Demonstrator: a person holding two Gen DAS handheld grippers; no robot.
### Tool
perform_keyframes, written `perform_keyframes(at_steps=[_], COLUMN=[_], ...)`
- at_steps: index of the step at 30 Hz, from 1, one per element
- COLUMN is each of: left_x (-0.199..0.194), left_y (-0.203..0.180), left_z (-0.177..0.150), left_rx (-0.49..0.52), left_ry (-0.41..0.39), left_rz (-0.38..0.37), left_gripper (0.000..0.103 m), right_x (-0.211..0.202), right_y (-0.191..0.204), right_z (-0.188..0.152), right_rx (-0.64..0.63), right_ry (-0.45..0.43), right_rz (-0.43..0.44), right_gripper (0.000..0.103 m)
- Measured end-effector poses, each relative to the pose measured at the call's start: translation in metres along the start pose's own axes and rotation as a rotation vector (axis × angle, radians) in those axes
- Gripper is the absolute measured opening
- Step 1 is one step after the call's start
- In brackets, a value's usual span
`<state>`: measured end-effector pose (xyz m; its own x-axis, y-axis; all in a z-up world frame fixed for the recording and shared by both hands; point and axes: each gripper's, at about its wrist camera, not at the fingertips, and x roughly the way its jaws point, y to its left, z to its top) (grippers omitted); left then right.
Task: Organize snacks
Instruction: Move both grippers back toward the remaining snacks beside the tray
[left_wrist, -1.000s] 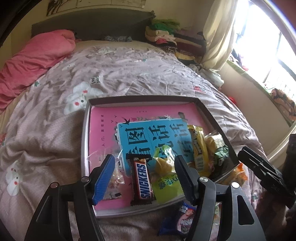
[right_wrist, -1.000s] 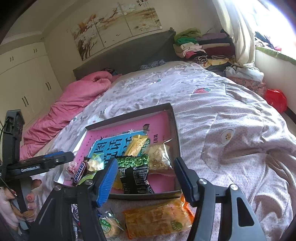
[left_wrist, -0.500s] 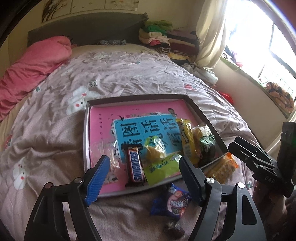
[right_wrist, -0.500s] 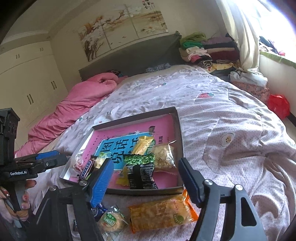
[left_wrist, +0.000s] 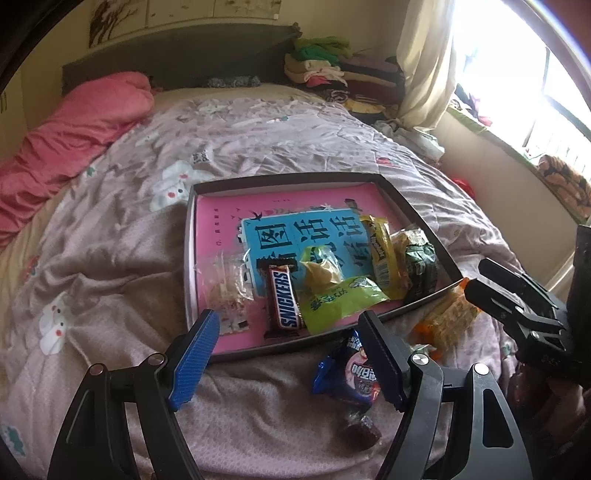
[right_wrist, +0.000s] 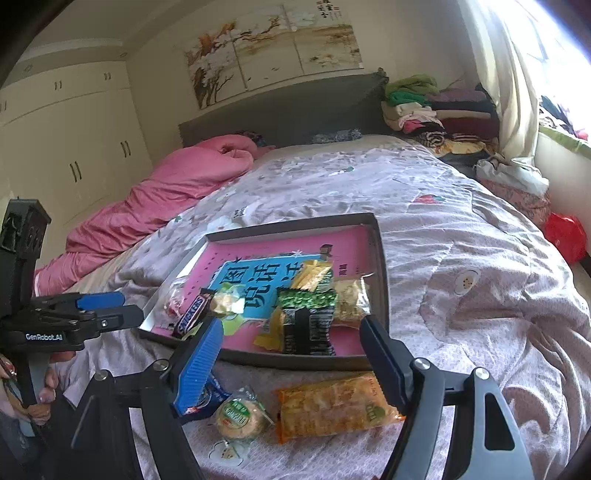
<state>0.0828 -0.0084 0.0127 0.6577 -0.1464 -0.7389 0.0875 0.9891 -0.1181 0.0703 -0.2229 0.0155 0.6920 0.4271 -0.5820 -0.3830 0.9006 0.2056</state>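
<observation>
A shallow dark tray (left_wrist: 295, 181) (right_wrist: 382, 266) with a pink and blue book lies on the bed. In it lie a Snickers bar (left_wrist: 282, 301) (right_wrist: 192, 312), a light green packet (left_wrist: 340, 301), a yellow packet (left_wrist: 380, 253), a dark green packet (right_wrist: 308, 317) and a clear bag (left_wrist: 225, 284). Outside the near rim lie a blue wrapped snack (left_wrist: 351, 373), an orange packet (right_wrist: 332, 406) (left_wrist: 447, 321), a round cake (right_wrist: 240, 411) and a small dark candy (left_wrist: 360, 430). My left gripper (left_wrist: 288, 360) is open and empty, just short of the tray. My right gripper (right_wrist: 288, 363) is open above the orange packet.
The bed has a lilac patterned quilt (left_wrist: 110, 258). A pink duvet (left_wrist: 74, 133) lies at the far left. Folded clothes (left_wrist: 332, 74) are stacked by the headboard. A curtain and window (left_wrist: 498, 74) are on the right, a wardrobe (right_wrist: 74, 147) on the left.
Both grippers have drawn back from the tray and risen, both still open. The blue snack, dark candy, round cake and orange packet outside the tray have come into fuller view.
</observation>
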Motion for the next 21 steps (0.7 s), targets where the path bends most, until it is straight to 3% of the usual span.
perform_keyframes(at_steps=[21], left_x=[-0.008], left_y=[-0.011], left_z=[-0.021], left_rx=[0.016], left_ry=[0.034], left_rz=[-0.007], left_gripper=[0.079], right_x=[-0.012], right_y=[0.034], right_z=[-0.013], right_rx=[-0.105], right_ry=[0.033], right_rz=[0.016], right_gripper=[0.076])
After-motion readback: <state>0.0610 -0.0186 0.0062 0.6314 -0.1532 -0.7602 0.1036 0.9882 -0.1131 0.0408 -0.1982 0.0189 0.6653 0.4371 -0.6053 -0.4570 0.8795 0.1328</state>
